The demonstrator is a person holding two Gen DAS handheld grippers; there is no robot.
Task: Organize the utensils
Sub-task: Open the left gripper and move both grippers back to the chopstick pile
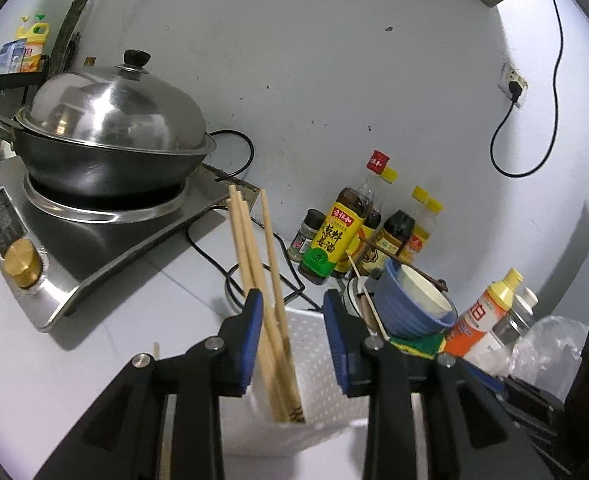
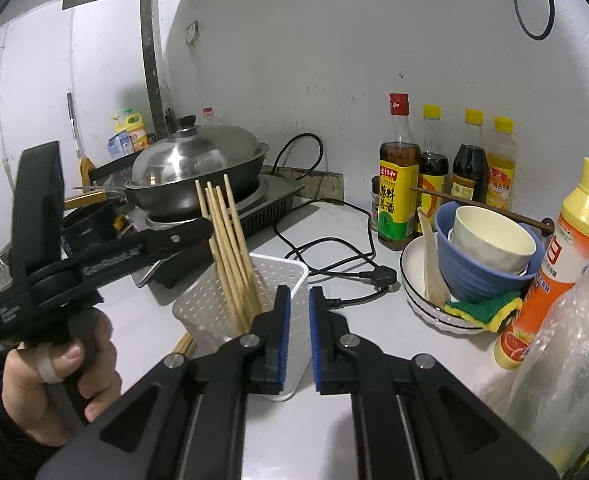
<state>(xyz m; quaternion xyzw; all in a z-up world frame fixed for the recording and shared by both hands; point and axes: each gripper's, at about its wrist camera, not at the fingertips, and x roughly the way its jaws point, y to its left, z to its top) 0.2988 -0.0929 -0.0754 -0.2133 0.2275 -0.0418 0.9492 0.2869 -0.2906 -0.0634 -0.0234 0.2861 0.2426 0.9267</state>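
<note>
Pale wood chopsticks (image 2: 230, 256): bundle standing tilted in white perforated plastic holder (image 2: 290, 276), tips up, leaning twd one end. Holder upright on white surface (image 2: 334, 420). More chopsticks (image 2: 184, 345) lying flat on surface beside holder's base, mostly hidden.

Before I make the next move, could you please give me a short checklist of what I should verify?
1. Bamboo chopsticks standing in the white holder: ok.
2. Holder upright on the counter: ok.
3. Left gripper open around the bamboo chopsticks: ok, but whether they still lean on one pad, cannot tell.
4. Right gripper holding the holder's near corner: cannot tell; its jaws are almost closed there.
5. All utensils collected: not ok. Loose chopsticks lie on the counter beside the holder, and a dark chopstick rests across the blue bowl.
</note>
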